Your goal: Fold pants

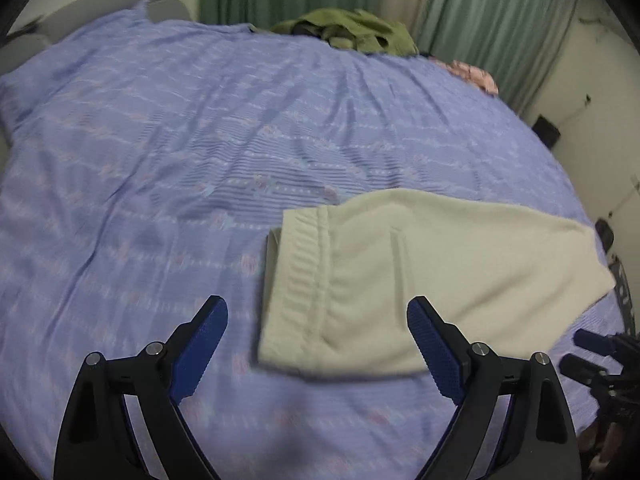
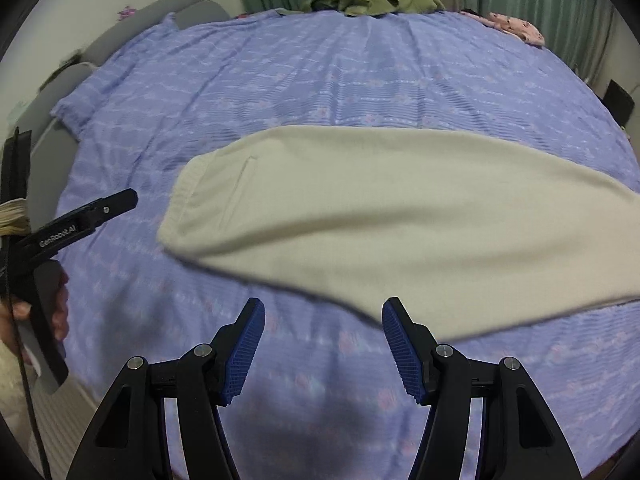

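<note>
Cream pants (image 1: 400, 280) lie folded flat on the purple bedsheet (image 1: 160, 160), the ribbed waistband toward the left. My left gripper (image 1: 318, 312) is open and empty, hovering just in front of the waistband end. In the right wrist view the pants (image 2: 400, 216) stretch from centre to the right edge. My right gripper (image 2: 324, 316) is open and empty, just short of the pants' near edge. The left gripper also shows at the left of the right wrist view (image 2: 80, 224), and the right gripper at the right edge of the left wrist view (image 1: 592, 352).
A pile of olive-green clothes (image 1: 348, 30) and a pink patterned garment (image 1: 472, 74) lie at the far edge of the bed. Green curtains (image 1: 480, 8) hang behind. A grey headboard (image 2: 120, 36) runs along the left side.
</note>
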A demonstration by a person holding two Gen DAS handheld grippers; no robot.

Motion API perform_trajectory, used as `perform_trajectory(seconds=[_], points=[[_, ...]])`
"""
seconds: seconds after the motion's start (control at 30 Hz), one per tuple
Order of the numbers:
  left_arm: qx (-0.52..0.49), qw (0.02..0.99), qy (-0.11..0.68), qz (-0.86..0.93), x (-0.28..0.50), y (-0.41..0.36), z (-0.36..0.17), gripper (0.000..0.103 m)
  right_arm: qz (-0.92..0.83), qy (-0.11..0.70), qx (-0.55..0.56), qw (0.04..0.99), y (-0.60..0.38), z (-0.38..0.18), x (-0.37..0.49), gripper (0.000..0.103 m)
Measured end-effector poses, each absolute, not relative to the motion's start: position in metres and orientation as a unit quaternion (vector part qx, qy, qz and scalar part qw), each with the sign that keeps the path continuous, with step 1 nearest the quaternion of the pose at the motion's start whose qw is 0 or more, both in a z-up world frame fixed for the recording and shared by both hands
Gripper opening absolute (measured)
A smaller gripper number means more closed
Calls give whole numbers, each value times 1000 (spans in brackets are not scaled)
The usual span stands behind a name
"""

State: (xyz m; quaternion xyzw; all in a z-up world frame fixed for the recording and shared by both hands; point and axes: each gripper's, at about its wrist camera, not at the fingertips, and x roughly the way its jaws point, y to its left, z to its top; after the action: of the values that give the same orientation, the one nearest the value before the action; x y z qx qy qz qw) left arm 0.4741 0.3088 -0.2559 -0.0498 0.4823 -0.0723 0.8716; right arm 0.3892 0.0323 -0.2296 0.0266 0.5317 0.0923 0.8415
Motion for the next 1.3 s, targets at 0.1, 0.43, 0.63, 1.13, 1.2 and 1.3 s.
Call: perform_trajectory(seconds=[0.1, 0.43, 0.63, 1.13, 1.2, 1.3], points=[[-64, 859, 500, -91, 506, 314, -278, 81, 82, 537, 37, 839, 45, -243, 411, 62], [-108, 823, 547, -106, 576, 323, -333, 68, 88, 547, 28, 832, 88, -266, 452, 62], [-84, 833, 543, -69, 570, 317, -325, 13, 82, 551, 36, 830, 89, -270, 453, 62], [62, 879, 472, 32, 558, 308, -292, 54, 65, 544, 44, 836, 77, -264, 445, 62], [66, 894, 442, 37, 540, 309, -267, 72, 70, 542, 58, 836, 66, -262, 439, 62], [21, 905, 423, 33, 495, 317, -239, 80, 73, 531, 70, 842, 51, -255, 425, 62]])
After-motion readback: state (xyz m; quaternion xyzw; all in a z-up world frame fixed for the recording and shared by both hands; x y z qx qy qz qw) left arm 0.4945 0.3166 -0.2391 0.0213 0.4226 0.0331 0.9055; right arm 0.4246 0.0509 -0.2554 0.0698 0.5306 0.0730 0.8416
